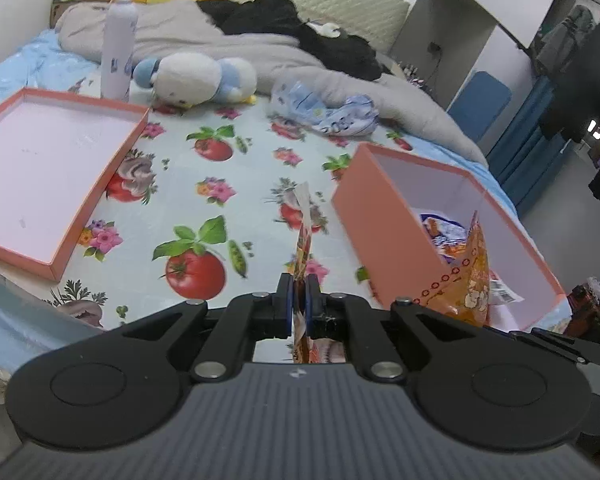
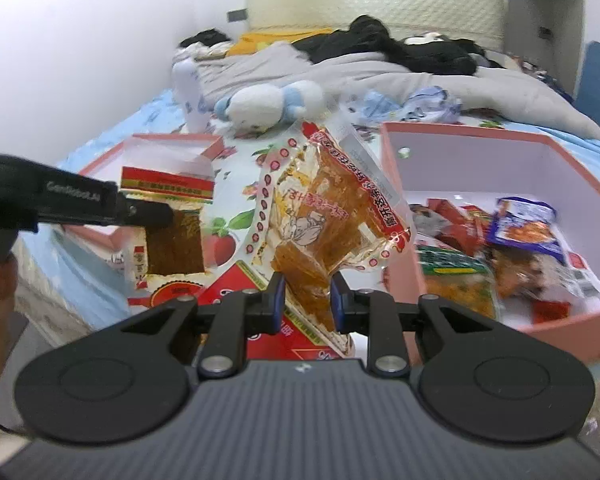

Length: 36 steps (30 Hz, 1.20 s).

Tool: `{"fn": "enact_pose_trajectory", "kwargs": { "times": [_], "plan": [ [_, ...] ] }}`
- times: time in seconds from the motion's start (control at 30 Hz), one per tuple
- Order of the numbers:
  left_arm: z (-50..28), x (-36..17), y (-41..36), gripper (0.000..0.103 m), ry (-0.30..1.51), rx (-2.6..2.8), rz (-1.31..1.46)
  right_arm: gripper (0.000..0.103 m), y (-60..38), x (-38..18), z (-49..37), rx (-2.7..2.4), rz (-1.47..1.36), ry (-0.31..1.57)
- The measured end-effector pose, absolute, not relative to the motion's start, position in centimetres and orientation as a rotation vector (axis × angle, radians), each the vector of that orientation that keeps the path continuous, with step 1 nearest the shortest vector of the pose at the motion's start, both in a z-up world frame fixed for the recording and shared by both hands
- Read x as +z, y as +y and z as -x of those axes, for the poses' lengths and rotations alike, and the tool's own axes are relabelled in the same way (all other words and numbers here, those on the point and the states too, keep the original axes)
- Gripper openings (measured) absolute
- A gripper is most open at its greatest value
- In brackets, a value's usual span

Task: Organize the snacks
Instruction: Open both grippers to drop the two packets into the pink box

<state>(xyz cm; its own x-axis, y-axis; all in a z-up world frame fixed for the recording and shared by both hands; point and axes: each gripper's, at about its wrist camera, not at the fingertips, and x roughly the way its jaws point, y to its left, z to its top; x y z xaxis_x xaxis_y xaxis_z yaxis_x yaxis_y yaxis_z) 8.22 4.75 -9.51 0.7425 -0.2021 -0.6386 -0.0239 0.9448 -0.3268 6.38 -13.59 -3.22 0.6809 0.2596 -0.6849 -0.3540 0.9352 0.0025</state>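
Left claw is clamped nearly shut on a flat snack packet, seen edge-on from its own camera; the right wrist view shows this as a dark-strip packet with a red-and-yellow header, held above the bed left of the pink box. Right claw stands partly open around the lower end of a clear orange snack pouch, its pads touching the wrapper's sides, just left of the box's near wall. The box already contains several packets; its lid lies well to its left. The step in hand appears to be carrying both snacks to the box. Next, each needs moving rightward over the rim, then releasing.
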Motion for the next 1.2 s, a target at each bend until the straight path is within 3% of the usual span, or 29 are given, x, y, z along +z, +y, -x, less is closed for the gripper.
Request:
{"fn": "enact_pose_trajectory", "kwargs": {
  "times": [0.47, 0.8, 1.2],
  "plan": [
    [-6.4, -4.9, -1.2, 0.007, 0.696, -0.182, 0.277, 0.027, -18.1, 0.4, -3.2, 0.211, 0.080, 0.705],
    [-12.8, -2.8, -6.0, 0.007, 0.666, -0.290, 0.273, 0.027, -23.1, 0.5, -8.1, 0.084, 0.037, 0.676],
    [-22.8, -4.5, -11.0, 0.007, 0.754, -0.380, 0.228, 0.028, -25.9, -1.4, -14.8, 0.013, -0.007, 0.724]
  ]
}}
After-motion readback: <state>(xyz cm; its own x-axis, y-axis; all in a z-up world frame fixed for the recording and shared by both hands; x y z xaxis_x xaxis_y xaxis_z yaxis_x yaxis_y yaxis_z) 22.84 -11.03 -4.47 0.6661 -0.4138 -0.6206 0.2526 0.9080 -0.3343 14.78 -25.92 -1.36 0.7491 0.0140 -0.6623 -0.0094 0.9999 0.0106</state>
